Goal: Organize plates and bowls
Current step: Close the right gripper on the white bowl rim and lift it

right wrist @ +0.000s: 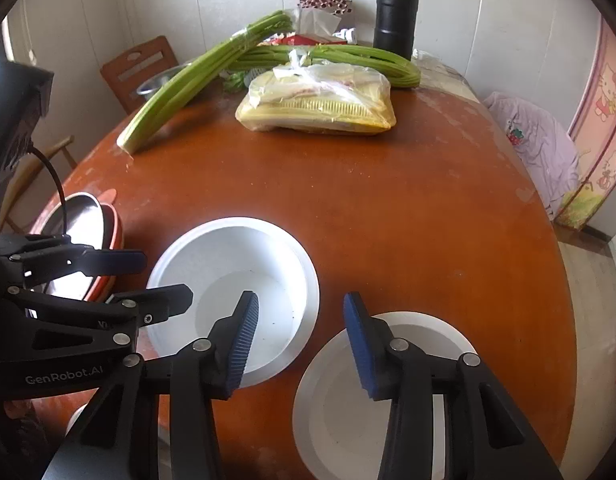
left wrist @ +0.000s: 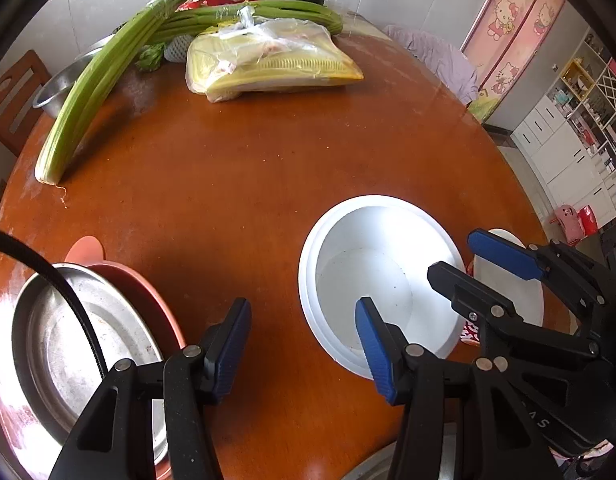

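Both tools hover with jaws apart and nothing held: the left gripper (left wrist: 303, 344) over bare wood between the dishes, the right gripper (right wrist: 299, 336) above the near edge of the round wooden table (right wrist: 388, 208); the next move is probably a grasp on the white bowl (right wrist: 231, 276), so one finger should drop inside its wall and one outside, closing squarely on the rim so the glossy surface cannot slip; it is deep, plain white, with a few dark specks inside; a white plate (right wrist: 388, 400) lies just beside it, and a steel plate (left wrist: 67, 344) sits nested in an orange dish (left wrist: 139, 292) at the left.
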### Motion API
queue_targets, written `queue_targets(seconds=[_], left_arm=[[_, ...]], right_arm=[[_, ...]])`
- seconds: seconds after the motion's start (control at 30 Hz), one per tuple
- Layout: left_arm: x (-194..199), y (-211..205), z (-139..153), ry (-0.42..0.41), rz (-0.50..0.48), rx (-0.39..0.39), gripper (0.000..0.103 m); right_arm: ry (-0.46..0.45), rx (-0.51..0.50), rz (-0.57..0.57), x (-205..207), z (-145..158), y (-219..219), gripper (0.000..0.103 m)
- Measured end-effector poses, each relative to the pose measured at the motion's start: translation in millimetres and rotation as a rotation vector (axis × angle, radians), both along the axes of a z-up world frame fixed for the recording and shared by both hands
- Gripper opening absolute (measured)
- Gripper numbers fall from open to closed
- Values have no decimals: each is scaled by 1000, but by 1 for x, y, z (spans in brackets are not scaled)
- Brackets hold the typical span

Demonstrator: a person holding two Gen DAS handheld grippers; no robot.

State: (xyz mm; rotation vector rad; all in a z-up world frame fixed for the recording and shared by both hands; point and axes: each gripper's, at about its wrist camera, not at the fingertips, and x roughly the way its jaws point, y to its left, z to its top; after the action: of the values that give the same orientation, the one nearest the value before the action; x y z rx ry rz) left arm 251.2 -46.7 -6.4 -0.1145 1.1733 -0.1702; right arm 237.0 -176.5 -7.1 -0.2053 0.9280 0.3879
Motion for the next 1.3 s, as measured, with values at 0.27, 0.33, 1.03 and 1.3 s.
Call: queue_targets(seconds=[0.27,0.33,1.03,1.3], left_arm=[[5,-2,-11,31,-11,-26,45],[6,-3,-13,36,-18,-40,40],[-4,0,6,8,-13,-72,27],[-22,4,29,-46,-12,-60,27]], right_arm=[[36,20,33,6,-8,5,33],[40,27,34,6,-8,4,33],[33,83,46,-7,8,9,33],[-8,97,60,-28,28,13,33]])
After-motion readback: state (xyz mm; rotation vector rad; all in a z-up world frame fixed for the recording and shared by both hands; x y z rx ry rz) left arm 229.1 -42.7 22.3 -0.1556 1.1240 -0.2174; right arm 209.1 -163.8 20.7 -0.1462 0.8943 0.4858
